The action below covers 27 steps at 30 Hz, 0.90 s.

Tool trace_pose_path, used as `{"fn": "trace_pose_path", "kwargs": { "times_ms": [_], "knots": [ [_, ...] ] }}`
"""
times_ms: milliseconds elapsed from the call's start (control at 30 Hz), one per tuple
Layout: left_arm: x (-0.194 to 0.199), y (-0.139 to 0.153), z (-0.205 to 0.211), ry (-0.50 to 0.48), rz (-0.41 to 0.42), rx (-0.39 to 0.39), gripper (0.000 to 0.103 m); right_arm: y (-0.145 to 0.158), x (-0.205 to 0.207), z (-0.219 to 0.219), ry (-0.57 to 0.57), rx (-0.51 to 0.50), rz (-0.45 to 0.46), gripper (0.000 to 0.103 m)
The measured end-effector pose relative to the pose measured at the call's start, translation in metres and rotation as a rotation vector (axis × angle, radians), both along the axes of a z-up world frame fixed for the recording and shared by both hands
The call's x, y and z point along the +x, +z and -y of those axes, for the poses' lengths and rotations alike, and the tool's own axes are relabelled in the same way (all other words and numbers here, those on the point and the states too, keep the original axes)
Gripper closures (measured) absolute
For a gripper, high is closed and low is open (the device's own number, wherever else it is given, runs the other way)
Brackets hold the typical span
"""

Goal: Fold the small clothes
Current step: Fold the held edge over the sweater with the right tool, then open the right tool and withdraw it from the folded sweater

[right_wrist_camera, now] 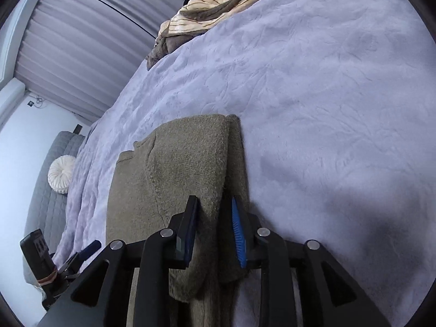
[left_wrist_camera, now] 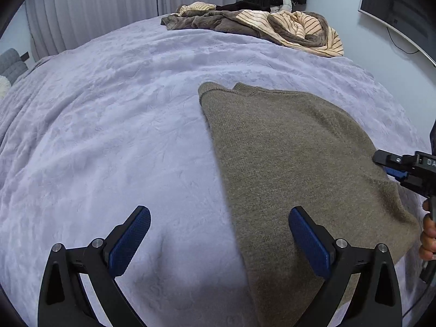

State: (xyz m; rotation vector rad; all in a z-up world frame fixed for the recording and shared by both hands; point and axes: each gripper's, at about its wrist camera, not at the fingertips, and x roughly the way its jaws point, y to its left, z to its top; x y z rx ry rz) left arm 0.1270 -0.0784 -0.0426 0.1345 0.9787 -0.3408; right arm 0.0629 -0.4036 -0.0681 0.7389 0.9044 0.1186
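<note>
A brown knitted sweater (left_wrist_camera: 286,150) lies flat on the lilac bed cover (left_wrist_camera: 109,136), with its neckline at the far end. My left gripper (left_wrist_camera: 219,211) hovers open and wide over the sweater's left edge, holding nothing. In the right wrist view the sweater (right_wrist_camera: 177,163) has its side folded over along the right edge. My right gripper (right_wrist_camera: 213,200) straddles that folded edge near the hem. Its jaws stand a little apart, and a dark gap shows beside the right pad (right_wrist_camera: 239,239). The right gripper (left_wrist_camera: 403,166) also shows at the left wrist view's right border, held by a hand (left_wrist_camera: 427,231).
A heap of striped cream and brown blankets (left_wrist_camera: 286,27) lies at the bed's far end, with dark clothes behind it. A screen (left_wrist_camera: 395,8) hangs on the right wall. Pleated curtains (left_wrist_camera: 95,8) line the back. A grey seat (right_wrist_camera: 49,204) with a round white cushion (right_wrist_camera: 62,174) stands beside the bed.
</note>
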Motion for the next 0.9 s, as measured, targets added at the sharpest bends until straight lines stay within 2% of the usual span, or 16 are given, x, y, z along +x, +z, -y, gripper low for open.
{"fn": "trace_pose_path", "kwargs": {
  "times_ms": [33,67,100,133,200,233,300,333,433,500,533,600,733,867,900],
  "knots": [
    [-0.001,0.001,-0.004,0.002,-0.002,-0.003,0.001,0.005,-0.009,0.000,0.023,0.026,0.019,0.070],
    [-0.003,0.001,-0.009,0.005,-0.009,-0.007,0.001,0.011,-0.019,-0.002,0.053,0.058,0.042,0.062],
    [-0.004,0.000,-0.012,0.006,-0.018,-0.012,0.001,0.015,-0.029,-0.005,0.079,0.076,0.062,0.047],
    [-0.006,-0.001,-0.014,0.008,-0.026,-0.017,0.001,0.021,-0.038,-0.012,0.105,0.080,0.081,0.043],
    [-0.010,-0.003,-0.016,0.010,-0.044,-0.030,0.001,0.024,-0.053,-0.028,0.171,0.047,0.091,0.043],
    [-0.011,-0.004,-0.014,0.009,-0.051,-0.034,0.001,0.022,-0.057,-0.036,0.203,0.016,0.074,0.044],
    [-0.015,-0.003,-0.007,-0.005,-0.054,-0.032,0.001,0.016,-0.060,-0.052,0.225,-0.082,0.016,0.085],
    [-0.019,-0.002,-0.003,-0.015,-0.047,-0.026,0.001,0.016,-0.062,-0.058,0.220,-0.097,0.009,0.095],
    [-0.028,-0.008,0.008,-0.063,-0.038,0.042,0.001,0.022,-0.070,-0.056,0.165,-0.127,0.024,0.095],
    [-0.034,-0.026,0.012,-0.087,-0.072,0.086,0.001,0.003,-0.076,-0.046,0.113,-0.142,-0.029,0.096],
    [-0.037,-0.033,0.010,-0.087,-0.087,0.079,0.001,-0.009,-0.079,-0.042,0.097,-0.130,-0.061,0.096],
    [-0.042,-0.036,0.003,-0.060,-0.092,0.038,0.001,-0.020,-0.091,-0.032,0.073,-0.047,-0.053,0.095],
    [-0.041,-0.035,0.002,-0.043,-0.106,0.034,0.001,-0.006,-0.098,-0.028,0.048,-0.059,-0.027,0.094],
    [-0.044,-0.032,0.006,-0.047,-0.078,0.063,0.001,0.030,-0.094,-0.039,0.044,-0.159,0.062,0.093],
    [-0.044,-0.031,0.006,-0.043,-0.078,0.065,0.001,0.036,-0.085,-0.043,0.062,-0.177,0.058,0.088]
  ]
}}
